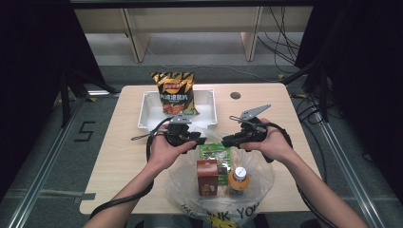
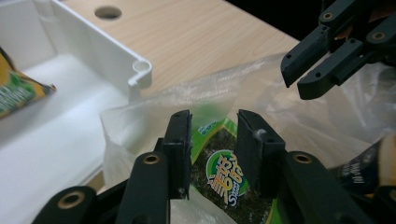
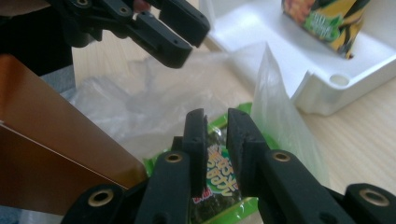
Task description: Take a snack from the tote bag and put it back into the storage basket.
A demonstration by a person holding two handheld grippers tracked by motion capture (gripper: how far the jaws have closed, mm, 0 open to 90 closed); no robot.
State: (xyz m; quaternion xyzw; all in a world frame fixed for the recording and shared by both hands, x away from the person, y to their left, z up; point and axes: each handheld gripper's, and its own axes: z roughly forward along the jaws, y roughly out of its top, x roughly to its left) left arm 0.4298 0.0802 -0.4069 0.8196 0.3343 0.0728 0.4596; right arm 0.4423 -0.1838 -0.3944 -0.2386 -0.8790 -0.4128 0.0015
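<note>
Plastic bag (image 1: 221,187), clear and printed with dark lettering, lies on the near middle of the wooden table (image 1: 114,156) with its mouth turned toward the white tray (image 1: 149,107). Table and tray are the largest items in the high view; the tray sits at the far middle of the table, its near rim just beside the bag's mouth.

Inside the tray, a yellow and black chip bag (image 1: 177,92) stands against the far wall, its top above the rim.

Inside the plastic bag, three items lie side by side. A brown carton (image 1: 207,176) sits on the left. An orange drink bottle (image 1: 238,179) with a pale cap sits on the right, close to the carton. A green seaweed packet (image 1: 215,152) lies at the bag's mouth, beyond both.

Left gripper (image 2: 214,122), held in the person's left hand (image 1: 164,151), hangs over the bag's mouth. Its jaws stand partly spread with a clear gap between them; the seaweed packet and the film of the bag show through that gap, and neither pad is seen pressing on anything.

Right gripper (image 3: 215,119), held in the right hand (image 1: 274,142), faces the left one across the bag's mouth, the two sets of tips near but apart. Its jaws stand narrowly apart above the seaweed packet, and whether they pinch the bag's film cannot be told.
</note>
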